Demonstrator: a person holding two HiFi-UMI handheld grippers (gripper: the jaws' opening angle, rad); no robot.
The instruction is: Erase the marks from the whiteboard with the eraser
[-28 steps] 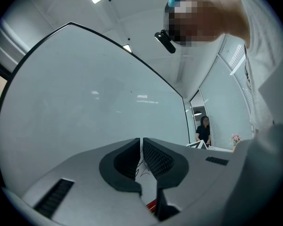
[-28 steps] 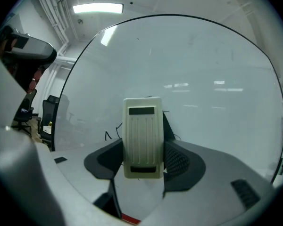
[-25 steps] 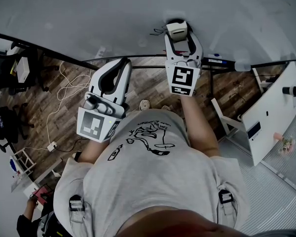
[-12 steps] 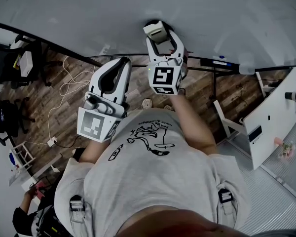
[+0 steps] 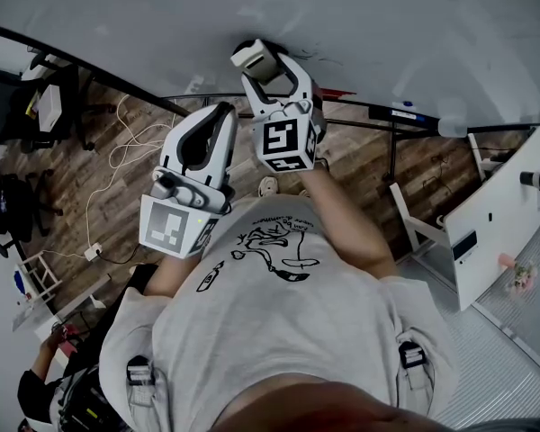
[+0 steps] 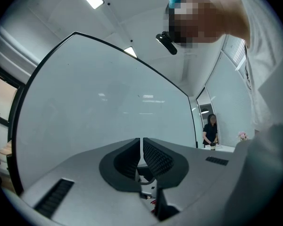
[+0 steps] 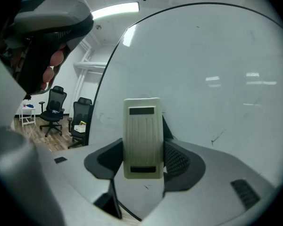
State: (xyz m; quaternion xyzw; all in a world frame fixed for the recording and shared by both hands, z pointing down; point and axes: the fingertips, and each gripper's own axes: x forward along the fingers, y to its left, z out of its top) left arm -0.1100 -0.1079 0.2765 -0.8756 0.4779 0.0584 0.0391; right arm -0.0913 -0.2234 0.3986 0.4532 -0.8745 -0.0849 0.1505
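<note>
Currently my right gripper (image 7: pixel 142 164) clamps the eraser (image 7: pixel 142 131) at the whiteboard (image 7: pixel 217 60); left gripper (image 6: pixel 141 149) closed, empty. Risk: a tilted pad skips the faint mark (image 7: pixel 218 136), or the eraser slips sideways.

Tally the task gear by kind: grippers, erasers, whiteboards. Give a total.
Grippers: 2, the left gripper and the right gripper
Eraser: 1
Whiteboard: 1
Total: 4
</note>
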